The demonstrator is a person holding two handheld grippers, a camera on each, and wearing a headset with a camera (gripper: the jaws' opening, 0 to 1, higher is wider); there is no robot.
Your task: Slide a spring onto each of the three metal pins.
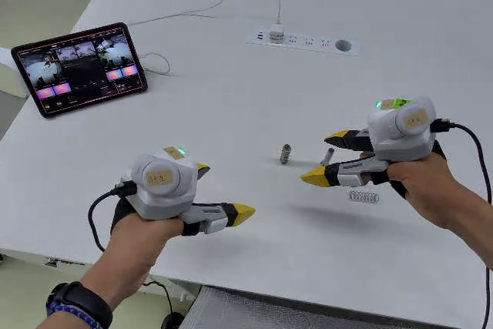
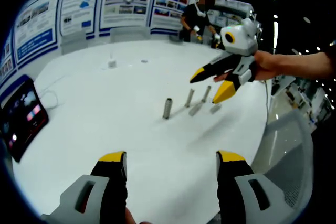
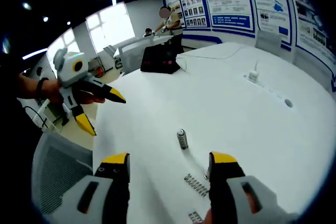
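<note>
The right gripper (image 1: 325, 158) holds its fingers (image 3: 223, 161) spread above the bench (image 1: 231, 105), just right of the spring-wrapped pin (image 1: 286, 154), which stands upright. A bare pin (image 1: 327, 156) stands just right of that pin; in the head view it appears between the spread fingers. A loose spring (image 1: 363, 196) lies flat further right of the wrapped pin, nearer the person. The left gripper (image 1: 223, 190), fingers also spread, hovers well left of that pin. A tablet (image 1: 79, 67) lies far to its left, and a power strip (image 1: 304, 40) beyond it.
</note>
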